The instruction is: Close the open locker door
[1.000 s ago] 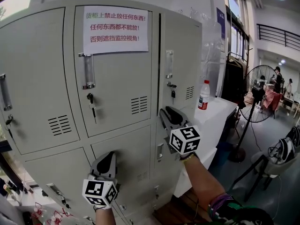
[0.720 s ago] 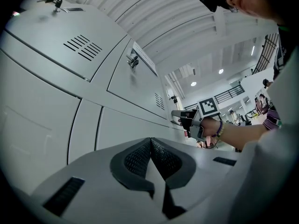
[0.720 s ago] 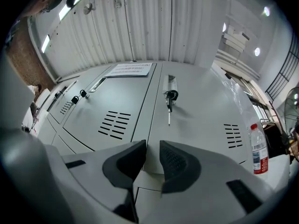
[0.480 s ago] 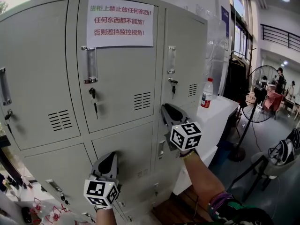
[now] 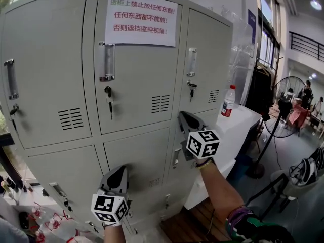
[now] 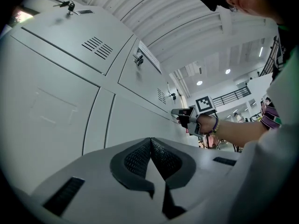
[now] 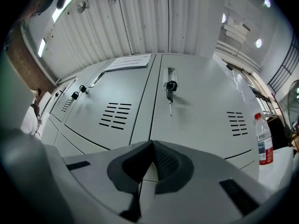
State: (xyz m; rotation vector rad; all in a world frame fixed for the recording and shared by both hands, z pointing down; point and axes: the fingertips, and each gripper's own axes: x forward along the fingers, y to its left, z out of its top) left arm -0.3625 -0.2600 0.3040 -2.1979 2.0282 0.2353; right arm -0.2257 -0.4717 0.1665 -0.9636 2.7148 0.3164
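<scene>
The grey locker bank (image 5: 50, 75) fills the head view. Its upper right door (image 5: 205, 59), with a key in the lock (image 5: 191, 87), lies flush with the doors beside it; only a thin seam shows. My right gripper (image 5: 184, 117) points at the locker front just below that door. Its jaws have just been closing and are shut with nothing between them (image 7: 152, 143). My left gripper (image 5: 119, 170) is lower, in front of a middle lower door, and is shut and empty (image 6: 150, 141). The left gripper view also shows the right gripper (image 6: 175, 111) against the lockers.
A paper notice (image 5: 140, 20) is taped on the upper middle door. A white counter (image 5: 243, 123) with a plastic bottle (image 5: 229, 101) adjoins the lockers on the right. Beyond it stands a floor fan (image 5: 288, 97), and a chair (image 5: 304, 171) is at the right edge.
The dark gap along the upper right door's left edge has narrowed to a thin seam. The right gripper's jaws have shut. The head view has shifted, so the lockers sit further right.
</scene>
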